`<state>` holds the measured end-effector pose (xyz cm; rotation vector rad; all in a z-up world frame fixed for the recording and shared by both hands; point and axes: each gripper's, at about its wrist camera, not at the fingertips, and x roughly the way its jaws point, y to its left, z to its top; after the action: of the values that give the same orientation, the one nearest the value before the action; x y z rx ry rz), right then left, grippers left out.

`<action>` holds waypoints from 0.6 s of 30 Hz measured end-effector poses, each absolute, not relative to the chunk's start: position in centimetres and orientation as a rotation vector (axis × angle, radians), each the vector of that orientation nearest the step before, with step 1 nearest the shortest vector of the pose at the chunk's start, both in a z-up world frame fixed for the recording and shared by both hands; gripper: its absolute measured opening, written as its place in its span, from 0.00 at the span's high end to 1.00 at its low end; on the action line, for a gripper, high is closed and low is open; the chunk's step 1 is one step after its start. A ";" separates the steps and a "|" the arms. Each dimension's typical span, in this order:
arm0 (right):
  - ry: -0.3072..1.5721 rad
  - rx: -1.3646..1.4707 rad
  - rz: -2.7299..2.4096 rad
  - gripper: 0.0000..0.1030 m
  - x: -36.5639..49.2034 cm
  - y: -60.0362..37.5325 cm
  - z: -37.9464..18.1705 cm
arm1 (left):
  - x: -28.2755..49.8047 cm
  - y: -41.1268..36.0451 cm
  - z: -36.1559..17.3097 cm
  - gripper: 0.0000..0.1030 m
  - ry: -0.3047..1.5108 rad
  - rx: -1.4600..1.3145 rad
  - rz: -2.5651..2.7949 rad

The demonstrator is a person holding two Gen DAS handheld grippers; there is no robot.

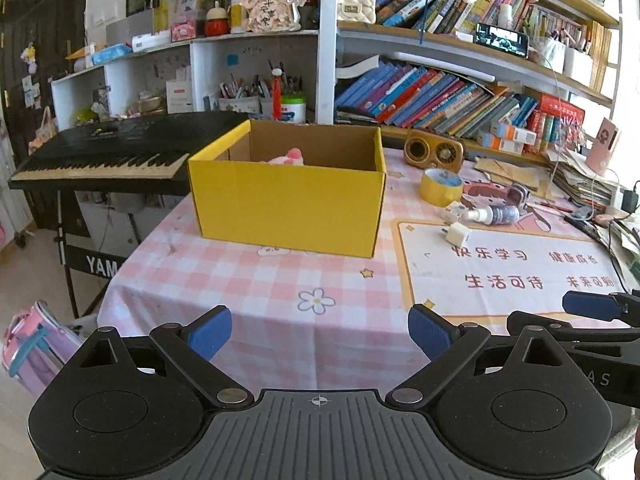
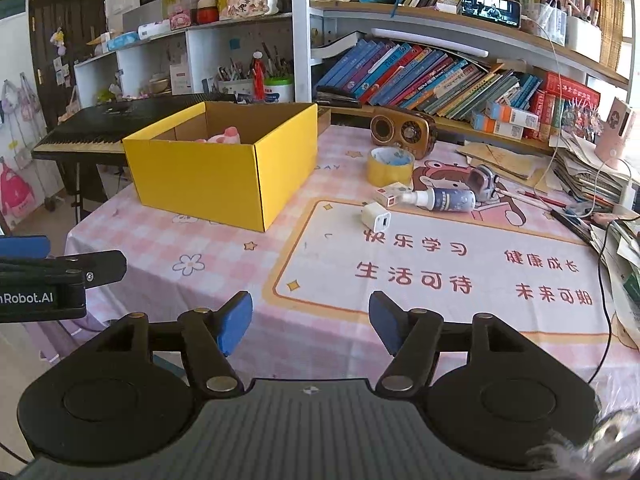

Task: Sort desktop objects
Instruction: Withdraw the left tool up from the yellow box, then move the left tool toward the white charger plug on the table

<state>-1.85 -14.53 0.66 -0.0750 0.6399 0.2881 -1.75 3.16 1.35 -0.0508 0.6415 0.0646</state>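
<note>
Both my left gripper and right gripper hang with jaws apart, empty. The white charger plug lies ahead of the right jaws; yellow box, mouth up for drop-ins, ahead of the left.

On the table: one yellow box with one pink toy inside, one tape roll, one spray bottle, one white charger, one small carton, one radio. Two grippers, left and right.
</note>
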 end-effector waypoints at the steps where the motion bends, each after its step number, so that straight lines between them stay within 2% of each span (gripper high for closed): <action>1: 0.641 -0.077 0.284 0.38 -2.0 -14.6 0.6 | -1.8 3.1 1.3 0.06 0.643 -0.051 0.061; 18: 0.682 -0.057 0.215 0.37 -1.5 -16.6 0.0 | -0.6 0.6 0.7 0.06 0.667 -0.022 -0.050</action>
<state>-1.53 -16.58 0.02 -0.0568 0.6820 0.2145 -0.60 0.62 0.65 -0.0225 0.6672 -0.0497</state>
